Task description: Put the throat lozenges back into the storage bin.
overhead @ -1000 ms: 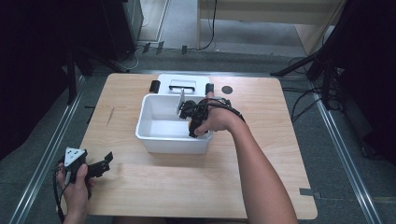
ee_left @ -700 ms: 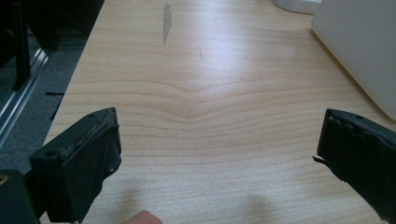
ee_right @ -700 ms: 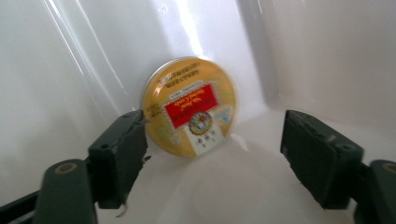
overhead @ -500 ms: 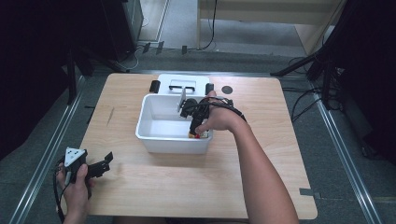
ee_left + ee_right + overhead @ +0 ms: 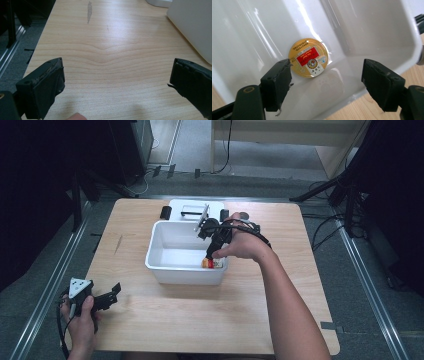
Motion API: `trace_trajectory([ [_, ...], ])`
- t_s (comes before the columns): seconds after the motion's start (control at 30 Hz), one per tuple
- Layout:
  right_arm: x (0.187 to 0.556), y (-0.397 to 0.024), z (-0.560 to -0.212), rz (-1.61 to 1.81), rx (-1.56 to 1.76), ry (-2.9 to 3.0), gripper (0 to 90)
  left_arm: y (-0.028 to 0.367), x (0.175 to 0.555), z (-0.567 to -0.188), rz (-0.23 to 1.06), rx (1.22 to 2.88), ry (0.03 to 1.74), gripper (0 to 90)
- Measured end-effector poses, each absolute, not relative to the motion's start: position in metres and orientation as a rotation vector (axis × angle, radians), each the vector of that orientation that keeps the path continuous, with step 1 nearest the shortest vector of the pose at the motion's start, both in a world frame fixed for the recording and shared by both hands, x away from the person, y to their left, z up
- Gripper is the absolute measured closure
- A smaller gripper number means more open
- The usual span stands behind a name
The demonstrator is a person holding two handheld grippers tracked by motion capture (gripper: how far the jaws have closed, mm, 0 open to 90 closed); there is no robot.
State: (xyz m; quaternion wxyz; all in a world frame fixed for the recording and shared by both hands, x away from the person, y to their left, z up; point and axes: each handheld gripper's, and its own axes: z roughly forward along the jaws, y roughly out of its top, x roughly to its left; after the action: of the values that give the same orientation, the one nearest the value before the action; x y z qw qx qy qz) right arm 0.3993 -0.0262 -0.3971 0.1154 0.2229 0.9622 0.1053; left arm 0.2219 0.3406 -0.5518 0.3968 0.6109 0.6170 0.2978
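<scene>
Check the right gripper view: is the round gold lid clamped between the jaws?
No. The round gold lid lies in the white tub, with the right gripper's jaws standing wide apart.

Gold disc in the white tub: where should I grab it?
Grip the gold disc by its round edge, one jaw on each opposite side, coming down from above. It seems to lie label-up, low in the white tub close to a wall, so a sideways reach would likely hit that wall.
</scene>
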Motion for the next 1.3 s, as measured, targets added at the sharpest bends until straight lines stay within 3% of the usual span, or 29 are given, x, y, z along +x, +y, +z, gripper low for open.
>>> trace_trajectory([
  [0.6, 0.388, -0.074, -0.359, 0.416, 0.805, 2.731, 22.3, 0.341, 0.222, -0.552, 0.747, 1.546, 1.566, 0.0],
  [1.3, 0.377, -0.147, -0.381, 0.442, 1.000, 2.661, 20.1, 0.341, 0.221, -0.552, 0.744, 1.547, 1.562, 0.0],
])
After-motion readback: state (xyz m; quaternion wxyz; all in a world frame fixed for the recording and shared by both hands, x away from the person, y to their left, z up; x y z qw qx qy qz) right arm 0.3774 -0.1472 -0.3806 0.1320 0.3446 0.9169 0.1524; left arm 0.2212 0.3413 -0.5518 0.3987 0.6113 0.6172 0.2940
